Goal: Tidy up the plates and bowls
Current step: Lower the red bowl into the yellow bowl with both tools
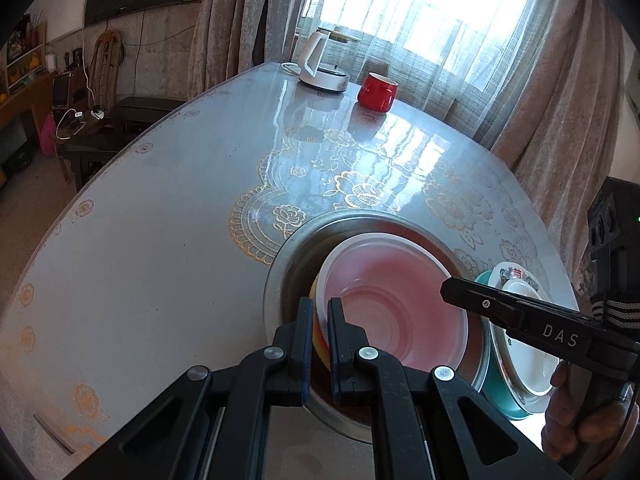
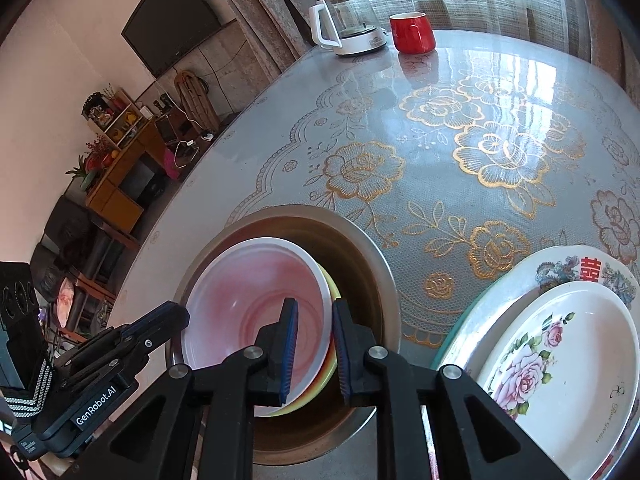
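Note:
A pink-tinted plastic bowl (image 1: pixel 394 292) (image 2: pixel 256 304) lies tilted inside a large steel basin (image 1: pixel 296 256) (image 2: pixel 360 248), over a yellow bowl (image 2: pixel 332 364) (image 1: pixel 320 340). My left gripper (image 1: pixel 320 344) has its jaws narrowly apart around the bowls' left rim. My right gripper (image 2: pixel 314 350) has its jaws around the bowls' right rim; it also shows in the left wrist view (image 1: pixel 452 290). To the right, a stack of floral plates (image 2: pixel 568 344) (image 1: pixel 524 360) rests on a teal plate (image 1: pixel 502 394).
A red mug (image 1: pixel 377 93) (image 2: pixel 412 32) and a white kettle (image 1: pixel 324 60) (image 2: pixel 348 20) stand at the table's far end by the curtained window. The flowered tablecloth (image 2: pixel 480 140) covers the table. Furniture and a television stand beyond the left edge.

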`<state>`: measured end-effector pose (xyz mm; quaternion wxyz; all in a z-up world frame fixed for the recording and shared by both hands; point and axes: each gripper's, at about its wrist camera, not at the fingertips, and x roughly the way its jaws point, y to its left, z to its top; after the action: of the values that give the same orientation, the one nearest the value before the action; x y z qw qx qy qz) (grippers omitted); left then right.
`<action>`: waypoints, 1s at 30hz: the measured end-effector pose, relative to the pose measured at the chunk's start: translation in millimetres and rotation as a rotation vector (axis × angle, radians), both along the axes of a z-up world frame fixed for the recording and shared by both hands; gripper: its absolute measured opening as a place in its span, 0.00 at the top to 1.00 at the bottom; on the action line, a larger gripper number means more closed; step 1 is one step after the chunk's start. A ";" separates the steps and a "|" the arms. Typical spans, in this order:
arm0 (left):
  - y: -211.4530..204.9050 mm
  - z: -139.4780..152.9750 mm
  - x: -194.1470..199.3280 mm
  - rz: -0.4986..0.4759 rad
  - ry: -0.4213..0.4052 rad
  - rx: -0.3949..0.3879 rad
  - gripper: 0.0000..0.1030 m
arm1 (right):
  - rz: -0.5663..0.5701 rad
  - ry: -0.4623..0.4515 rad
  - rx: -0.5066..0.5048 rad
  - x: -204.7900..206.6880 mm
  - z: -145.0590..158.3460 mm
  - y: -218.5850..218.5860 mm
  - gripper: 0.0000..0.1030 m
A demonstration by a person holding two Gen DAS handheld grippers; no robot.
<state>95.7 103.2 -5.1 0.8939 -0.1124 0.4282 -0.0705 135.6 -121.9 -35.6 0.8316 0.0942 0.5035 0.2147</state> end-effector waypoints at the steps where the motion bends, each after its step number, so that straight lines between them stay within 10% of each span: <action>1: -0.7 -0.7 0.5 -0.003 0.001 0.006 0.93 | 0.001 -0.010 -0.006 -1.7 0.9 -1.0 0.83; 30: -28.6 -9.1 3.5 -0.006 -0.079 0.185 0.92 | 0.051 -0.099 -0.150 -4.1 -7.2 11.2 0.88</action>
<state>99.2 74.6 -14.3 0.9164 -0.0254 0.3977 -0.0376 131.5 -110.7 -42.8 0.8545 0.0084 0.4786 0.2019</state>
